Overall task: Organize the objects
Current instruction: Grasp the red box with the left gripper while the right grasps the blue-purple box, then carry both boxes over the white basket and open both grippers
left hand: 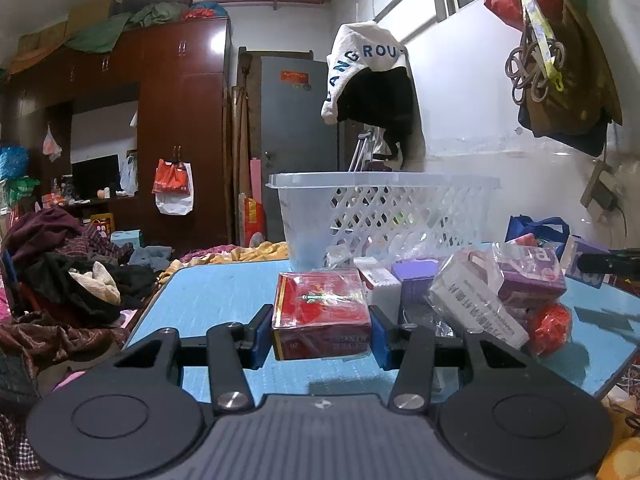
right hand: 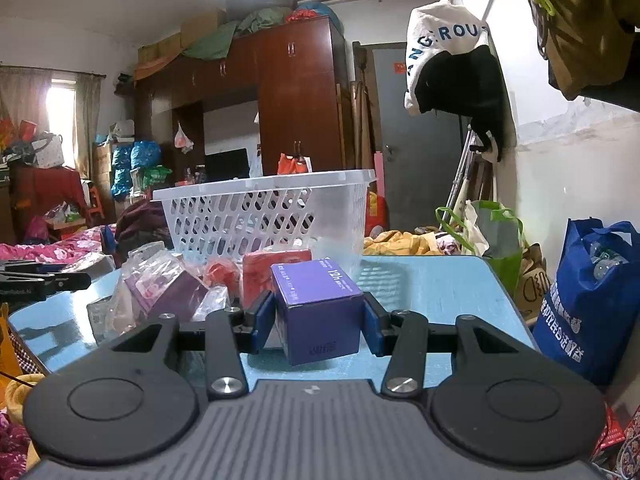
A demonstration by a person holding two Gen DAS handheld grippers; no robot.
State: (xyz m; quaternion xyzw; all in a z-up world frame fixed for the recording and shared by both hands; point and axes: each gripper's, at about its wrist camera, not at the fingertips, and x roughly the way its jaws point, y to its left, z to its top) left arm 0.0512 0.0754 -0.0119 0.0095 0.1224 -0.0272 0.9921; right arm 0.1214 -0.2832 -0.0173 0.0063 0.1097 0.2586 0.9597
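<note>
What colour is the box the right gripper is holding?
Purple box, with white print on top; it shows best in the right wrist view.

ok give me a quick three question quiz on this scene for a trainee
1. True or false: the white plastic lattice basket stands on the light blue table.
2. Which gripper is shut on the red plastic-wrapped carton?
A. left gripper
B. right gripper
C. neither
3. Fill the gap: the right gripper is shut on a ____ cardboard box.

Key
1. True: it stands at the table's far side, behind the pile of packets.
2. A: the blue pads press the carton's two sides.
3. Purple.
</note>
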